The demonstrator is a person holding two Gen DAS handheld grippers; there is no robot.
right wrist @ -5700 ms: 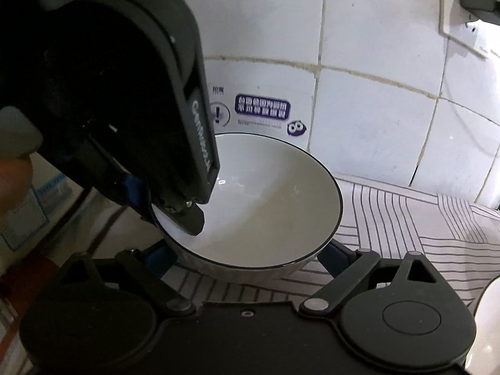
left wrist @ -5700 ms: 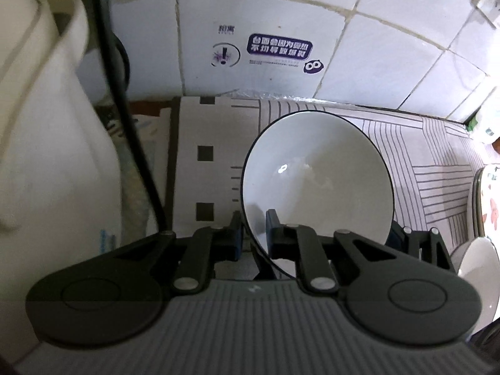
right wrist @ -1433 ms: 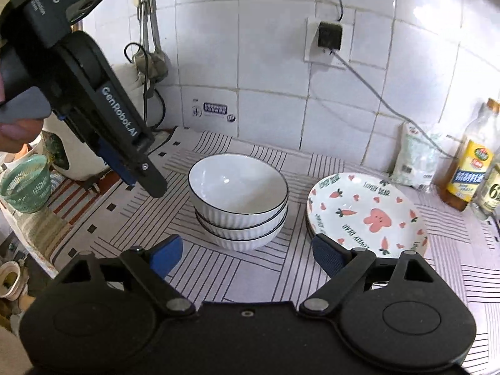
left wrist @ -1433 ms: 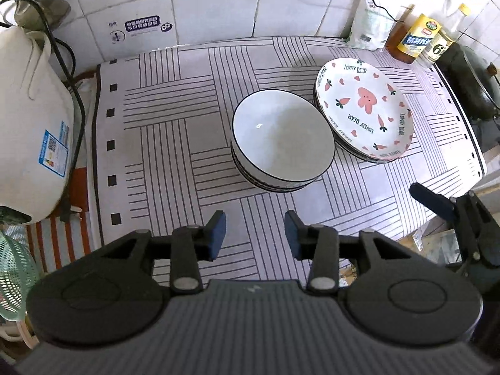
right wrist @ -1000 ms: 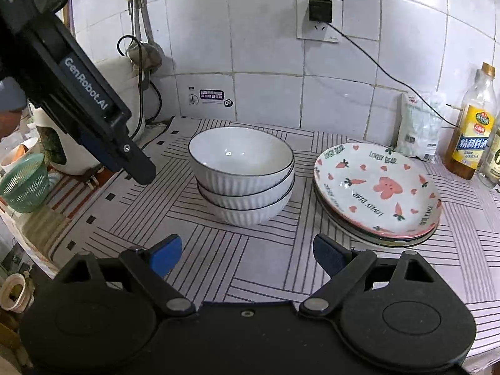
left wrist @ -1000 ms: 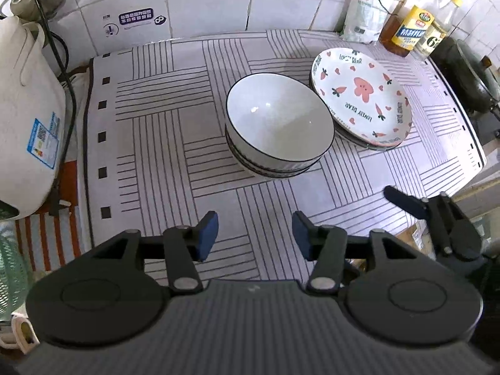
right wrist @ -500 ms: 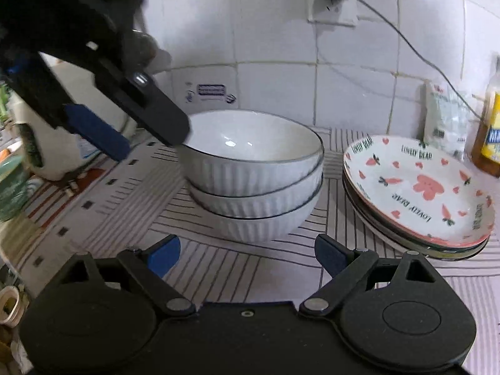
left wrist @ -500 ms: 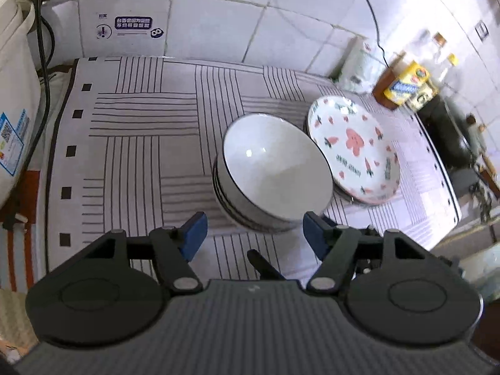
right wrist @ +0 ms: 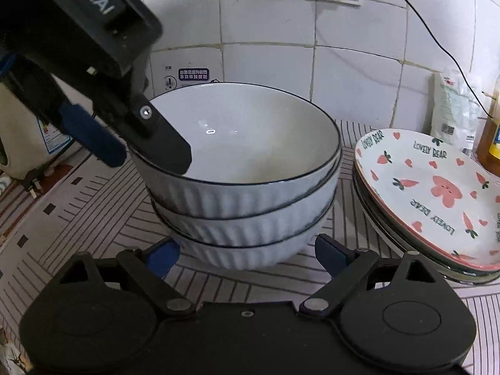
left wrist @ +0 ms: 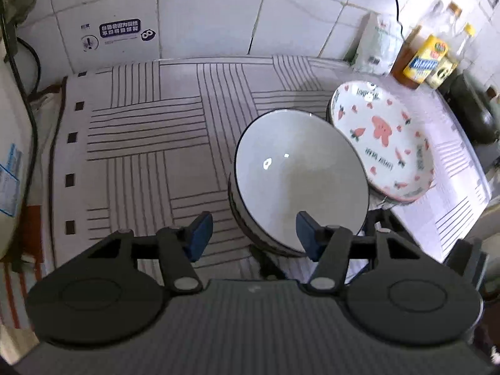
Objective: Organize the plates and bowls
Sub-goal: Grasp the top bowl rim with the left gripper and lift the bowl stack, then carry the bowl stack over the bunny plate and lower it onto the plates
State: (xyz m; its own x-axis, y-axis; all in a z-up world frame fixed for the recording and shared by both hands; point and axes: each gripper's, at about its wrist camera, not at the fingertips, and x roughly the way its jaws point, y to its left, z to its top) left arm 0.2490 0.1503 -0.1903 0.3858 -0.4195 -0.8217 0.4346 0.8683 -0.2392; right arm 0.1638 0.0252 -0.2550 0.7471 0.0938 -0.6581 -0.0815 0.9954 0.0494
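I had brought both claws back down, the left claw (left wrist: 254, 234) gaping astride the near rim of the bowl stack (right wrist: 240, 187), the right claw (right wrist: 247, 254) wide apart at its base, plates (right wrist: 431, 193) at three o'clock, so the stack seemed ready for moving.

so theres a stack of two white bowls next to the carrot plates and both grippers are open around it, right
Not quite: the stack of white bowls holds three, not two, as the right wrist view shows. It does sit next to the carrot plates, and both the left gripper and right gripper are open around it.
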